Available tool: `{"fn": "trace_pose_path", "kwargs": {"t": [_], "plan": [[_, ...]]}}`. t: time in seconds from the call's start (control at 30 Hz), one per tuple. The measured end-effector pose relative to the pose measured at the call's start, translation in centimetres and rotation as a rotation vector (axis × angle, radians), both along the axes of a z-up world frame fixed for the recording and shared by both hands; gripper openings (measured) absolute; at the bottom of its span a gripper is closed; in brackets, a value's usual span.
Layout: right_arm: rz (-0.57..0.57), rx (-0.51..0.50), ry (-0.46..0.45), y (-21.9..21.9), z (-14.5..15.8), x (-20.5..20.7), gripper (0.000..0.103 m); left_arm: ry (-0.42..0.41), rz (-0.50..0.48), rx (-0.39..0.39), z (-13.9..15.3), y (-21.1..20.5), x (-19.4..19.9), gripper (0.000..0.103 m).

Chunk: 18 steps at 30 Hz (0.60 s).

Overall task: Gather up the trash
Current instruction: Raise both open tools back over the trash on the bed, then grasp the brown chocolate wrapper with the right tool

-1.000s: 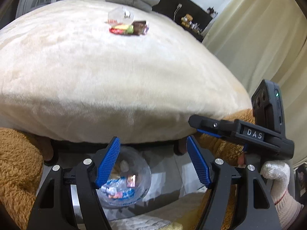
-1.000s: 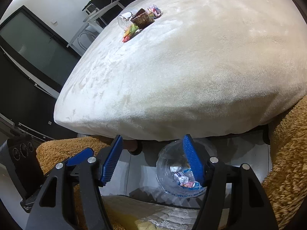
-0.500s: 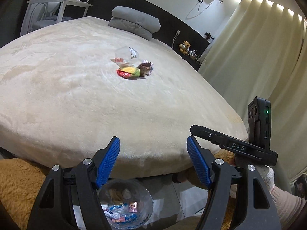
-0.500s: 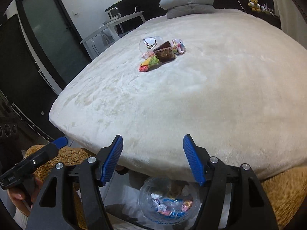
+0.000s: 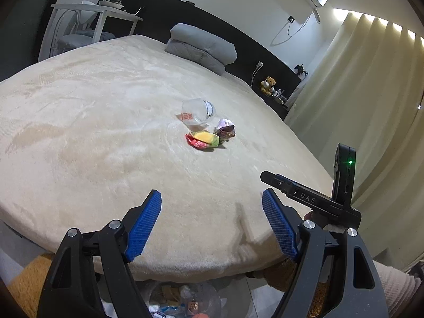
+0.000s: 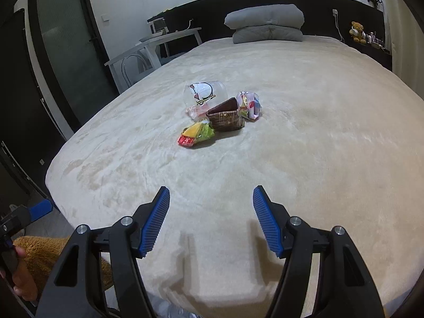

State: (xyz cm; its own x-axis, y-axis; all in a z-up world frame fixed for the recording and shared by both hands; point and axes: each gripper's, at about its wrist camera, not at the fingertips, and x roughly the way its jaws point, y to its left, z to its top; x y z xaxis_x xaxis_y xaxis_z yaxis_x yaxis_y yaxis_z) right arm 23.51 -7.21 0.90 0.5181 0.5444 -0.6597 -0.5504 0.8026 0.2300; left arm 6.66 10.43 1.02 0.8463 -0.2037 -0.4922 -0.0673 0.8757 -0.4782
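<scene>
Left gripper (image 5: pixel 212 226) with blue ribbed pads spread wide, having just been opening, nothing between the jaws. Right gripper (image 6: pixel 210 221) likewise parted and empty, poised above the near edge of a cream plush bedspread (image 6: pixel 304 137). Seen from the left wrist, the right gripper's black body juts in at the right edge; from the right wrist, the left tool's blue tip shows at lower left, held in a bare hand (image 6: pixel 20 278).

Well ahead of both, mid-bed, a small cluster of litter: a clear plastic cup (image 6: pixel 205 98) lying on its side, long axis running across the bed, mouth side unclear; touching it, a brown woven-pattern wedge-shaped box (image 6: pixel 225 118), open face up; just beside that, a crumpled pink-and-white wrapper (image 6: pixel 249 104); nearest, a flat red, yellow and green snack packet (image 6: pixel 196 133), long axis angled toward the near left.

Below the bed's edge, a clear plastic bag (image 5: pixel 182 302) on the floor, holding assorted wrappers.

Beyond, folded grey pillows (image 6: pixel 266 22) against a black headboard.
</scene>
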Motion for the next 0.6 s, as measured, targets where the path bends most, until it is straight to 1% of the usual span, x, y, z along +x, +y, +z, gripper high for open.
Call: {"fn": "trace_pose_path", "kwargs": {"t": [0.17, 0.23, 0.33, 0.37, 0.5, 0.6], "plan": [[-0.009, 0.011, 0.020, 1.3, -0.7, 2.3, 0.065, -0.005, 0.024, 0.003, 0.6, 2.2, 2.7, 0.077], [-0.009, 0.012, 0.022, 2.0, -0.9, 3.1, 0.065, -0.014, 0.046, 0.017, 0.9, 2.9, 3.6, 0.077], [-0.004, 0.013, 0.017, 3.0, -1.1, 4.3, 0.066, -0.025, 0.045, 0.039, 1.3, 3.5, 4.8, 0.078], [-0.008, 0.011, 0.013, 3.3, -1.2, 4.8, 0.070, -0.029, 0.045, 0.051, 1.4, 3.6, 5.2, 0.078], [-0.027, 0.036, 0.009, 4.4, -1.3, 6.9, 0.077, -0.039, 0.032, 0.096, 1.9, 3.9, 6.7, 0.078], [-0.044, 0.042, 0.003, 5.3, -1.4, 8.4, 0.078, -0.043, 0.021, 0.122, 2.0, 4.4, 7.8, 0.078]]}}
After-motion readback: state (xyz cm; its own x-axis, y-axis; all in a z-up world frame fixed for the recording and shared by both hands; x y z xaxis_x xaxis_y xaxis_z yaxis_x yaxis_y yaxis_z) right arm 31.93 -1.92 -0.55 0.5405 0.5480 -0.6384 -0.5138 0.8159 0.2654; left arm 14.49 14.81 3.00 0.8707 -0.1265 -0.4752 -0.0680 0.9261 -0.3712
